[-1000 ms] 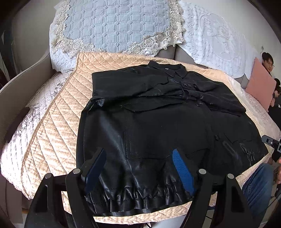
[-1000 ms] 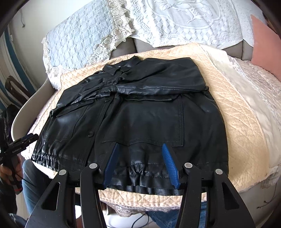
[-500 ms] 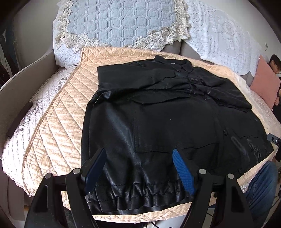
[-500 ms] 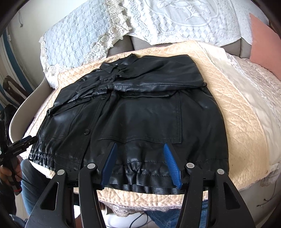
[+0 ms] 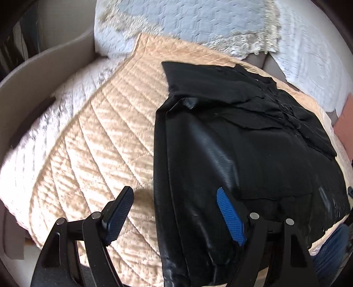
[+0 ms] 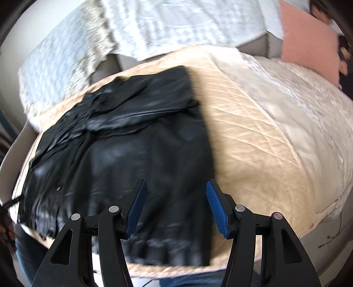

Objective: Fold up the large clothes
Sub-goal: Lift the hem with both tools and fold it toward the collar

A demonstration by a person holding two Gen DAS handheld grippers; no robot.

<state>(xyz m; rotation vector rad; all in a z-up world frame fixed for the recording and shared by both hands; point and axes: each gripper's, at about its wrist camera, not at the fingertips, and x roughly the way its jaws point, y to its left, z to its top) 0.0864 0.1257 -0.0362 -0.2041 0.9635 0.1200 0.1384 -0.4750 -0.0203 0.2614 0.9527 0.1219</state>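
Leather-look black jacket (image 5: pixel 253 154) lies flat on a peach quilted bedspread (image 5: pixel 99 143), its sleeves folded across the chest and its gathered, elasticated hem at the bed's near edge. The surface is smooth and glossy, with soft creases around the collar (image 6: pixel 114 84) at the far end and a stitched patch pocket on the front. The bedspread is satin-like, sewn in diamond and fan-shaped ridges that catch the light; under it a white textured sheet (image 6: pixel 297 114) shows along the bed's sides. At the head end lean a pale blue quilted pillow (image 5: pixel 187 19) with a lace border and a white embossed one (image 6: pixel 176 22), and a plain salmon cushion (image 6: pixel 308 39) sits toward the far right corner. A curved grey padded bed frame (image 5: pixel 33 72) wraps the left side.

The left gripper (image 5: pixel 176 216) hangs over the jacket's left side edge with its jaws wide apart, one ribbed blue pad over the bare quilt, the other over the black material, gripping nothing. The right gripper (image 6: pixel 174 207) hovers above the jacket's right side edge near the hem; its jaws have just been opening and stand parted, straddling the garment's border without pinching it. Both views are motion-blurred.
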